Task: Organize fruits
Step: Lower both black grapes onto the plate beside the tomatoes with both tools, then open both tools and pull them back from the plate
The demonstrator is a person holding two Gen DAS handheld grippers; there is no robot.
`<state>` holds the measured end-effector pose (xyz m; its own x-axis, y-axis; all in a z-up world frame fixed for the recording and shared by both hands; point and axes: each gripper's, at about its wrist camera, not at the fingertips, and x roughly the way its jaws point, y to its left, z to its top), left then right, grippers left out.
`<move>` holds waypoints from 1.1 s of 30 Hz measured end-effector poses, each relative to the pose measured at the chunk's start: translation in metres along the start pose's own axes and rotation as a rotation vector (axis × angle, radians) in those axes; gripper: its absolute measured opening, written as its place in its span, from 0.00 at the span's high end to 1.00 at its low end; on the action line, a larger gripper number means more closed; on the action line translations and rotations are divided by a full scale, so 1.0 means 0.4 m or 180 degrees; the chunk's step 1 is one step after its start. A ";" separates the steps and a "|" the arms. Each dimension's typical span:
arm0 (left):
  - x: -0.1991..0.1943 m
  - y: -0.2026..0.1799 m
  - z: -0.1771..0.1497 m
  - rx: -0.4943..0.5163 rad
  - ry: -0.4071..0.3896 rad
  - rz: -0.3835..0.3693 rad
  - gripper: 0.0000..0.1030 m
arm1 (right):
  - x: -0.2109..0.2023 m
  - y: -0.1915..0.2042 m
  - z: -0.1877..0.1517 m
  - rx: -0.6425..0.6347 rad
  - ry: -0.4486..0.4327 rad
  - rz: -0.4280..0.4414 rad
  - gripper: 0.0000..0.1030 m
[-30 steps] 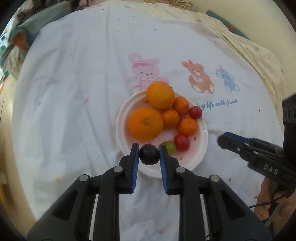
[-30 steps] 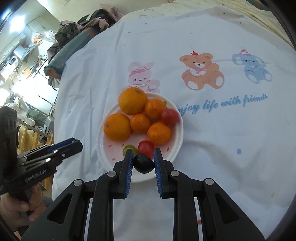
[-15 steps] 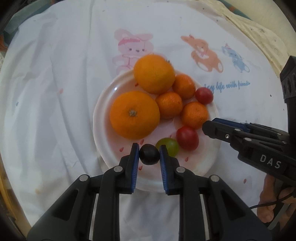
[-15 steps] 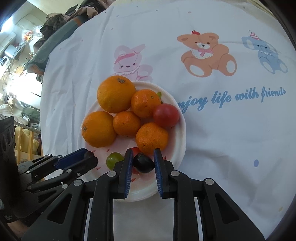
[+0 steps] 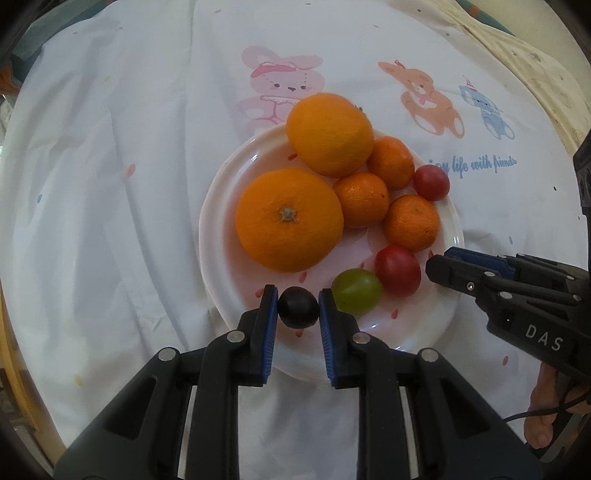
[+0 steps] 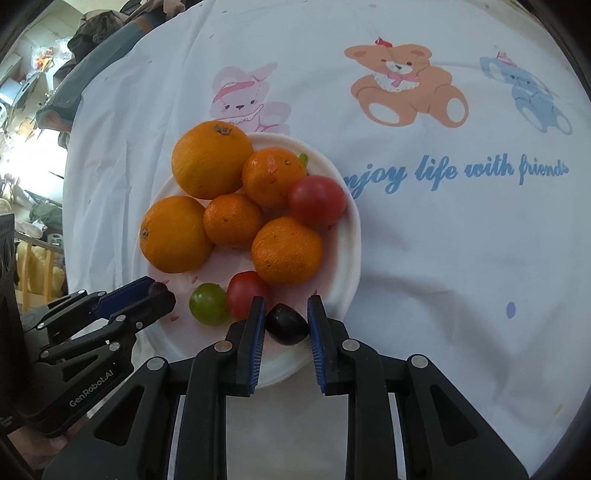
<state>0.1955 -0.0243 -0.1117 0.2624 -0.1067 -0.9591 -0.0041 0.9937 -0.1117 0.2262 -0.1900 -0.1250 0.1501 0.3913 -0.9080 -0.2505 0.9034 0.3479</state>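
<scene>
Left wrist | dark grape [image 5: 297,307]: round, glossy, near-black | plate [image 5: 218,206]: white

Under everything I see a white tablecloth [image 6: 443,258] printed with a pink bunny [image 6: 245,98], a brown bear with a red bow [image 6: 404,83] and a small blue elephant [image 6: 535,98], and below them blue script that reads "life with friends" [image 6: 491,171]. Past its far edge in my left view lies a cream, speckled cloth [image 5: 517,59]. Off to the upper left of my right view I make out a cluttered room with dark bundled fabric [image 6: 107,33], too blurred to name more.
</scene>
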 end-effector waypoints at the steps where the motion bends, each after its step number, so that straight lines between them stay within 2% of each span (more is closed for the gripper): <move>1: 0.001 0.000 -0.001 -0.0002 0.0017 -0.0013 0.81 | -0.003 0.002 -0.001 -0.0010 -0.0024 -0.0029 0.75; 2: 0.003 -0.001 -0.001 -0.0003 0.0032 -0.0021 0.81 | -0.004 0.004 0.001 -0.0006 -0.0034 -0.0020 0.74; 4: 0.004 -0.004 -0.003 -0.0014 0.0060 -0.0050 0.69 | -0.010 0.004 0.002 0.0028 -0.0072 0.0082 0.74; 6: -0.004 -0.005 -0.006 -0.0054 0.0036 -0.0051 0.37 | -0.015 0.003 0.003 0.0051 -0.0083 0.0129 0.72; 7: -0.012 -0.005 -0.008 -0.0078 -0.0009 -0.0075 0.30 | -0.019 0.004 0.003 0.0057 -0.0098 0.0115 0.64; 8: -0.020 -0.005 -0.011 -0.0102 -0.0034 -0.0046 0.20 | -0.023 0.004 0.004 0.0058 -0.0115 0.0111 0.43; 9: -0.026 -0.006 -0.014 -0.0108 -0.0046 -0.0011 0.16 | -0.030 0.004 0.003 0.0066 -0.0149 0.0112 0.34; 10: -0.031 -0.008 -0.016 -0.0104 -0.0043 0.0016 0.16 | -0.042 0.003 0.002 0.0077 -0.0214 0.0114 0.28; 13: -0.061 -0.010 -0.026 -0.0101 -0.0108 0.0005 0.16 | -0.083 0.005 -0.009 0.0036 -0.0341 0.0065 0.28; 18: -0.167 -0.005 -0.051 -0.0062 -0.0487 0.0349 0.16 | -0.166 0.013 -0.041 -0.0021 -0.0477 0.0091 0.24; 20: -0.214 -0.004 -0.064 -0.0015 -0.0646 0.0395 0.16 | -0.205 0.020 -0.066 -0.0034 -0.0591 0.0095 0.24; 22: -0.259 0.006 -0.084 -0.0040 -0.0785 0.0379 0.16 | -0.238 0.027 -0.098 -0.0030 -0.0688 0.0044 0.16; 25: -0.318 0.025 -0.116 -0.0092 -0.0956 0.0300 0.12 | -0.280 0.033 -0.153 0.0022 -0.0816 -0.0007 0.13; 27: -0.363 0.045 -0.150 -0.0154 -0.1119 0.0285 0.00 | -0.303 0.039 -0.187 0.0041 -0.0870 0.0019 0.05; 33: -0.418 0.064 -0.255 -0.0263 -0.1314 0.0166 0.00 | -0.373 0.088 -0.292 -0.0095 -0.1262 -0.0138 0.01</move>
<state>0.0533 0.0156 0.0192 0.6241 -0.0175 -0.7811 -0.1005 0.9896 -0.1025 0.0832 -0.2370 -0.0044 0.5173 0.3954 -0.7590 -0.2627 0.9174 0.2990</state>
